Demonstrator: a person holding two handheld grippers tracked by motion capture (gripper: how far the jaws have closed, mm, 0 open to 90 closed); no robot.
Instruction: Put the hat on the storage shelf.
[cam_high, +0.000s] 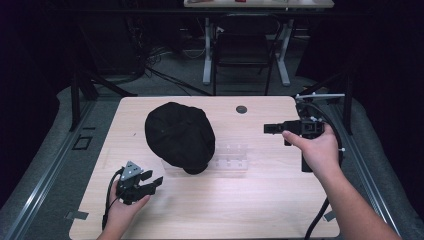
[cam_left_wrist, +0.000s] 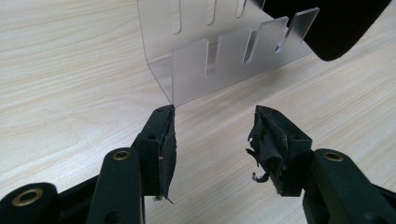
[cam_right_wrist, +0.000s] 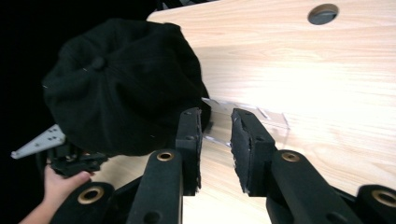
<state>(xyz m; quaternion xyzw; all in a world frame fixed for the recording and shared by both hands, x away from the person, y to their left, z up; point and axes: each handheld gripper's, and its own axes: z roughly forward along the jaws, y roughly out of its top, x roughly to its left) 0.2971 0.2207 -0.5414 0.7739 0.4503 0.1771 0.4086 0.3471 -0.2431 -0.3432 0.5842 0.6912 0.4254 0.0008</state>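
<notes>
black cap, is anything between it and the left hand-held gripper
Nothing visible blocks it. The left hand-held gripper is open over bare table, apart from the black cap. The clear slotted stand under the cap lies just ahead of its jaws.

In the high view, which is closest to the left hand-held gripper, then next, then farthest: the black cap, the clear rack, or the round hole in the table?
From the left hand-held gripper:
1. Black cap, just beyond it.
2. Clear rack, to its right.
3. Round hole, far edge of the table.
Cap and rack are nearly tied.

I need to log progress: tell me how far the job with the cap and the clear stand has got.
Done: the black cap sits on the clear slotted stand. In hand: nothing; the left hand-held gripper and right hand-held gripper are open, both pointing at them. Left: any grasp, since neither touches the cap or stand.
</notes>
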